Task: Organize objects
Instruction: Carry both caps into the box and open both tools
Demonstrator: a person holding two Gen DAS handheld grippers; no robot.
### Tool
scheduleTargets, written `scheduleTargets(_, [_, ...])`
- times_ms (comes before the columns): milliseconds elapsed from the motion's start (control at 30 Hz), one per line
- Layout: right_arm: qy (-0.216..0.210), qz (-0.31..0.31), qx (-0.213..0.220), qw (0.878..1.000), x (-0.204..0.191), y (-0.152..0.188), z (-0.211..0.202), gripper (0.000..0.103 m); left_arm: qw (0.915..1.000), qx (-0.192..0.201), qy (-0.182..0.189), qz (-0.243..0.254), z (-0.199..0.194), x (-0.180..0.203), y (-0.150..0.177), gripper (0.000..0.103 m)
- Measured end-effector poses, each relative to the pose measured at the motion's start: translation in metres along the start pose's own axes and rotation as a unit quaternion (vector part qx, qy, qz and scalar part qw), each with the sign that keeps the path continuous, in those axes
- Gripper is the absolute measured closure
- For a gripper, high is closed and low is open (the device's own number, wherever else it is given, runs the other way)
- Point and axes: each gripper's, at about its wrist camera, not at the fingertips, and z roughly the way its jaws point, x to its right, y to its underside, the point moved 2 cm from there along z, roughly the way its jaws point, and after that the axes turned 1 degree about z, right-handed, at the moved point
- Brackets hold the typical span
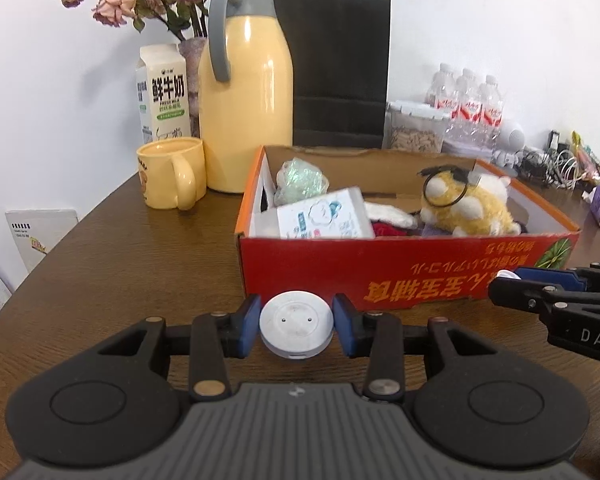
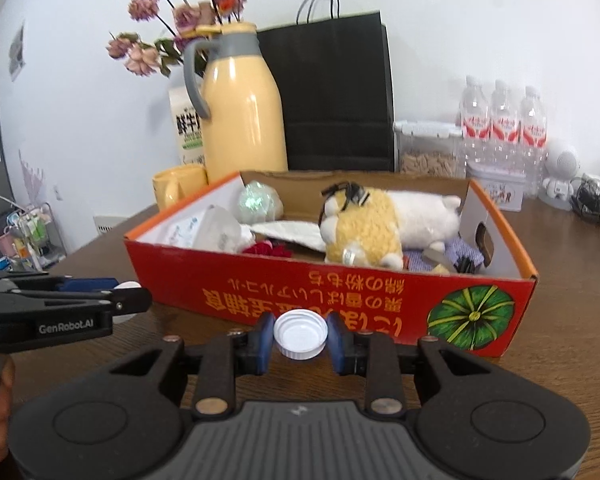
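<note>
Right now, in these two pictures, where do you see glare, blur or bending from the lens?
Left wrist view: bright glare streaks run down the yellow thermos, the wooden table curves toward the edges, and the white packet in the red box looks smeared. Right wrist view: the thermos shines again, the whole scene looks slightly soft, and the wall bulges at the corners.

Red box (image 2: 340,296), white cap (image 2: 300,334)

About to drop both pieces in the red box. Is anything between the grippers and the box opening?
Only the red box's near wall. The left gripper holds a white round disc, the right gripper a white bottle cap, both low in front of it. The plush toy and tissue pack already crowd the inside.
</note>
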Motion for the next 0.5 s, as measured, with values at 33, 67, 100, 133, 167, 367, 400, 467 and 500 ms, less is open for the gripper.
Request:
scheduleTargets(33, [-0.002,-0.002,0.006,1.0,0.0,-0.002,-0.003,0.076,1.0,0.004,0.002,0.0,-0.002,0.001,-0.003,0.063])
scheduleTargets(67, [-0.002,-0.005,0.012,1.0,-0.001,-0.004,-0.005,0.076,1.0,0.008,0.004,-0.001,-0.004,0.002,-0.005,0.063])
scheduleTargets(100, [-0.002,-0.01,0.017,1.0,-0.002,-0.006,-0.007,0.076,0.9999,0.013,0.007,-0.003,-0.006,0.003,-0.01,0.063])
scheduleTargets(133, [-0.001,-0.014,0.023,1.0,-0.002,-0.009,-0.01,0.076,0.9998,0.017,0.011,-0.004,-0.008,0.004,-0.014,0.063])
scheduleTargets(167, [0.0,-0.018,0.029,0.999,-0.002,-0.013,-0.012,0.076,0.9996,0.023,0.015,-0.005,-0.01,0.005,-0.02,0.063])
scheduleTargets(367, [0.009,-0.039,0.066,0.997,0.003,-0.042,-0.012,0.076,0.9976,0.064,0.027,0.003,-0.009,0.023,-0.06,0.063])
scheduleTargets(400, [0.011,-0.041,0.069,0.997,0.005,-0.047,-0.01,0.076,0.9972,0.069,0.029,0.004,-0.007,0.025,-0.066,0.063])
scheduleTargets(467, [0.017,-0.04,0.077,0.996,0.009,-0.058,-0.005,0.076,0.9966,0.077,0.029,0.003,-0.002,0.03,-0.076,0.063])
scheduleTargets(500, [0.019,-0.038,0.08,0.996,0.011,-0.063,-0.002,0.076,0.9964,0.079,0.03,0.0,0.003,0.033,-0.082,0.063])
